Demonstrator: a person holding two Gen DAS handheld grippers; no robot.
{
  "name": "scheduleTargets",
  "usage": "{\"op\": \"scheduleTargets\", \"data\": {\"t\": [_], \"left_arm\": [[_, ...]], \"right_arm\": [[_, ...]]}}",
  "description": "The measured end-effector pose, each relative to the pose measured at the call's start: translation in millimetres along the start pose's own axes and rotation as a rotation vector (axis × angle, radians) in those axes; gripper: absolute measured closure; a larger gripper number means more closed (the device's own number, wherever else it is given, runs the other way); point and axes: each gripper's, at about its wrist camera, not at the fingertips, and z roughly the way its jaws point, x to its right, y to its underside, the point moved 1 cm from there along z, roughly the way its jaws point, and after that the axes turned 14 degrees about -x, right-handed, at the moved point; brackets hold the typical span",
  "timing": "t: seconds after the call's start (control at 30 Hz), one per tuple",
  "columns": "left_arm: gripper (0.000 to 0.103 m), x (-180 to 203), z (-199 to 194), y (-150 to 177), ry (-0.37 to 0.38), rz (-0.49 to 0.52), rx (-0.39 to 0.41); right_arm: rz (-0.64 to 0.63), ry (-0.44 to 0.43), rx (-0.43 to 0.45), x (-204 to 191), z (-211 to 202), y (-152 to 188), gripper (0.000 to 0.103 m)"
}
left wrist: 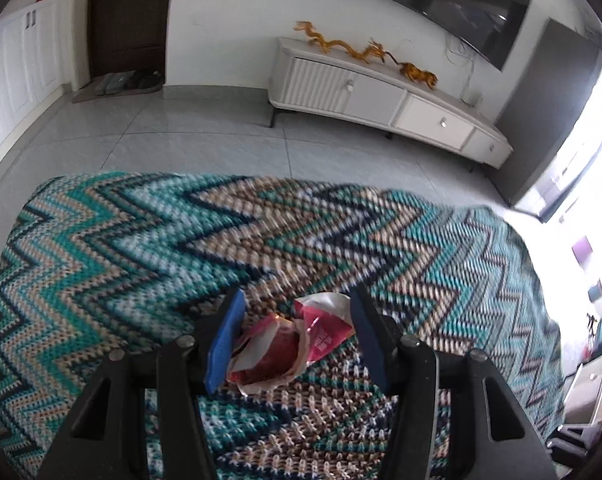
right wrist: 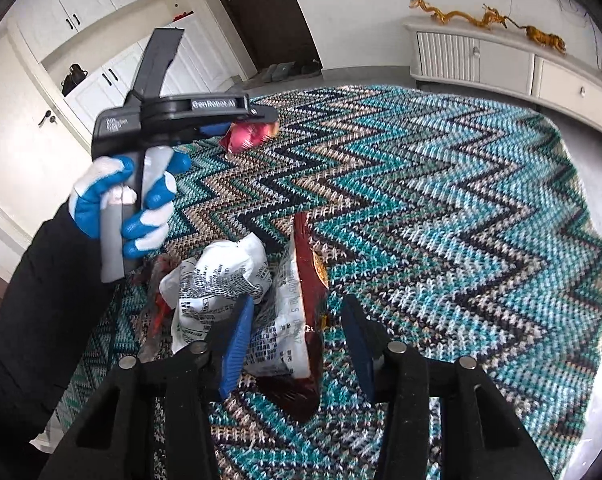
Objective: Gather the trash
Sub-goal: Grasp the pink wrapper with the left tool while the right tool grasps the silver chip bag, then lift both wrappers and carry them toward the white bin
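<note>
A teal, tan and navy zigzag knitted cloth [left wrist: 141,248] covers the surface, with grey floor tiles [left wrist: 205,136] and a long white drawer cabinet [left wrist: 381,96] beyond. The crumpled red-and-white snack wrapper [left wrist: 285,344] lies on the cloth between the spread blue pads of the left gripper [left wrist: 297,316]. The right gripper [right wrist: 297,320] stands open over a torn dark red and white printed packet [right wrist: 297,312].

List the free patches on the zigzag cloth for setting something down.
Free: the wide right half of the cloth, toward the cabinet, and the strip between the red wrapper and the near pile. Crowded: near-left, around the white wrapper and dark red packet.
</note>
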Motion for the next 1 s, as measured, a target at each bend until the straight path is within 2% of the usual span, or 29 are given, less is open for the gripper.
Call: {"op": "scheduleTargets", "data": {"t": [0.13,0.3,0.53,0.7,0.8,1.0], "left_arm": [[0.050,4,-4,7,0.024,0.033,0.001],[0.054,13,-10,18,0.003,0.081,-0.003],[0.054,28,-17,43,0.013,0.147,-0.040],[0.054,35,-9,53,-0.016,0.166,-0.060],[0.072,34,-10,52,-0.009,0.149,-0.056],[0.073,26,-24,57,-0.009,0.140,-0.038]], "right_arm": [[-0.006,-0.024,0.003,0,8,2,0.073],[0.001,-0.036,0.010,2,9,3,0.079],[0.011,-0.022,0.023,1,-1,18,0.082],[0.039,-0.018,0.029,5,-7,32,0.082],[0.048,-0.008,0.037,5,-11,37,0.082],[0.067,0.018,0.061,5,-24,50,0.084]]}}
